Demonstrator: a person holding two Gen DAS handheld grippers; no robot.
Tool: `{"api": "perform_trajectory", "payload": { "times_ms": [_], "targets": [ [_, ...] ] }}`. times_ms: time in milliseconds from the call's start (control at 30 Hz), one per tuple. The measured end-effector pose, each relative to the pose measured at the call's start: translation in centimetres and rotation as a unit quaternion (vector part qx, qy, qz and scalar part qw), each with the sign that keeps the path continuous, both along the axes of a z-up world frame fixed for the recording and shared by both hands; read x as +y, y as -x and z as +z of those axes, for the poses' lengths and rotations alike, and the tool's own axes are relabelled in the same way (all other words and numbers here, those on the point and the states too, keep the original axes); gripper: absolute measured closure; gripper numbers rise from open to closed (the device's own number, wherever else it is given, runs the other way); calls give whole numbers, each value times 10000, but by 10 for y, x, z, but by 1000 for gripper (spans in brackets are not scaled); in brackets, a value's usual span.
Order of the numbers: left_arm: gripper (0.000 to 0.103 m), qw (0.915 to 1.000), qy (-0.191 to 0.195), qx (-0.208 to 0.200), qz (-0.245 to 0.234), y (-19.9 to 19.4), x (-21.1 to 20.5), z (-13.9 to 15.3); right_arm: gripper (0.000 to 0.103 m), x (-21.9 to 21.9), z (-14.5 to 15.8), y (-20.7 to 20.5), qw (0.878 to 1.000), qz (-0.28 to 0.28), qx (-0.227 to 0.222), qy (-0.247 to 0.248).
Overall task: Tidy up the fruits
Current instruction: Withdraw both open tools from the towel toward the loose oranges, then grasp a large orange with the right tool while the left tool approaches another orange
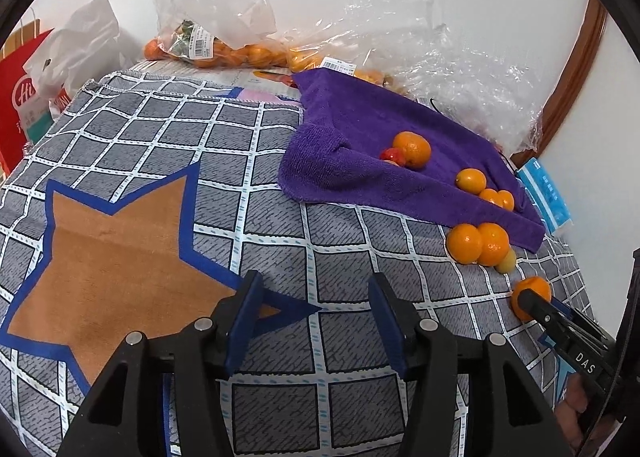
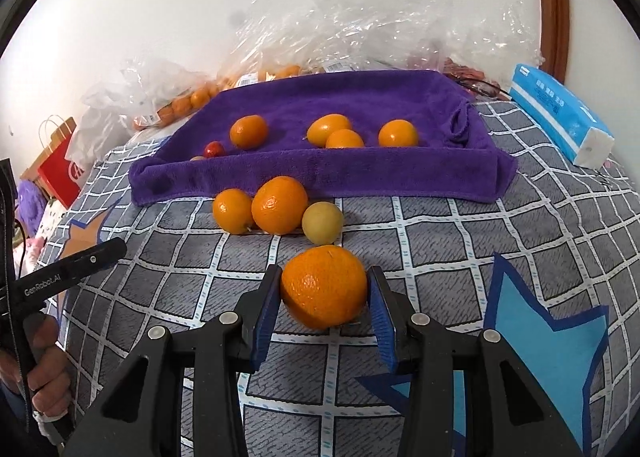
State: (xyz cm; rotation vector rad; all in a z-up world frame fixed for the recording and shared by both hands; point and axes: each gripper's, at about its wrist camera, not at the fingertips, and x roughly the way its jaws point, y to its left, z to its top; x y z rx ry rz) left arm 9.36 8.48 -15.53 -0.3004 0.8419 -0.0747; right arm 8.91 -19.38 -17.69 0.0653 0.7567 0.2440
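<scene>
The right tool [image 2: 324, 297] pinches a large orange [image 2: 323, 285] on the checked blanket [image 2: 440, 241], just in front of the purple towel [image 2: 320, 173]. The left tool [image 1: 316, 321] stands spread and empty, well left of that towel, over the brown star [image 1: 112, 249].

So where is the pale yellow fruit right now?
In the right wrist view the pale yellow fruit sits on the checked cloth, right of the large orange, just before the purple towel.

"das" stands in white on the black arm of the right tongs [image 1: 532, 303], and "genrobot.ai" on the black arm of the left tongs [image 2: 100, 253]. the red paper bag [image 1: 18, 105] shows white letters starting "hi"; the bag labels and blue tissue pack [image 2: 560, 113] print are too small to read.
</scene>
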Motion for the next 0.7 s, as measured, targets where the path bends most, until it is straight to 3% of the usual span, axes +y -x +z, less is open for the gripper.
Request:
{"api": "perform_trajectory", "payload": {
  "times_ms": [700],
  "targets": [
    [53,9986,508,-123,75,3,13,-1,60,-4,-1,-1,9999,-31,46,-162]
  ]
}}
